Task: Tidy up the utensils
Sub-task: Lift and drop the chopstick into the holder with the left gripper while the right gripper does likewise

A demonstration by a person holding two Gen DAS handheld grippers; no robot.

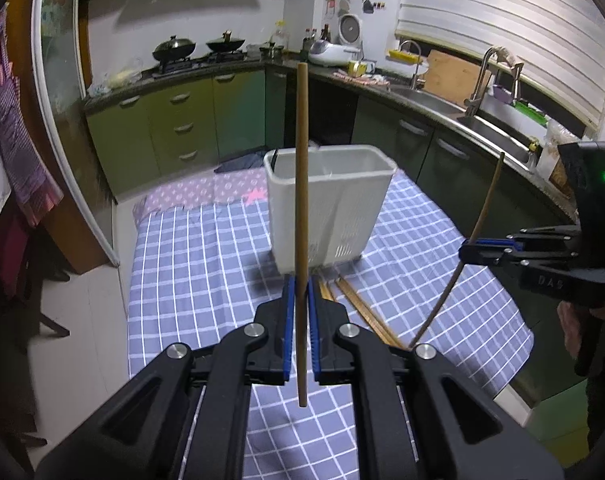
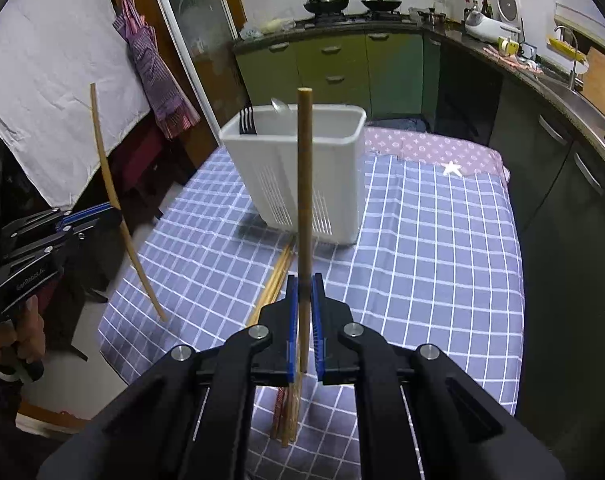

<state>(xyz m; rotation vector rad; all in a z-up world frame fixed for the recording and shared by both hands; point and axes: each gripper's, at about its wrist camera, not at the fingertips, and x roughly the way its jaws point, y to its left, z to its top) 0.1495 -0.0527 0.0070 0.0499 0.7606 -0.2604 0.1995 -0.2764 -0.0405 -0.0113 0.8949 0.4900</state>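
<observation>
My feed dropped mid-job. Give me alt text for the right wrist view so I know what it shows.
The right hand-held gripper is shut on an upright light wooden chopstick, in front of a white slotted plastic utensil holder standing on a blue checked tablecloth. More wooden chopsticks lie on the cloth below; at far left, the left hand-held gripper holds another chopstick.

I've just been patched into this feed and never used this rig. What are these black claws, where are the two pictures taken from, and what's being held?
No robot here: a person holds a hand-held gripper in each hand, with a fisheye camera on each looking along its fingers. The left wrist view shows the left hand-held gripper shut on one wooden chopstick; the right wrist view shows the right hand-held gripper shut on another chopstick. On the checked tablecloth stands a white utensil holder with a fork inside, and more loose chopsticks lie before it.
</observation>
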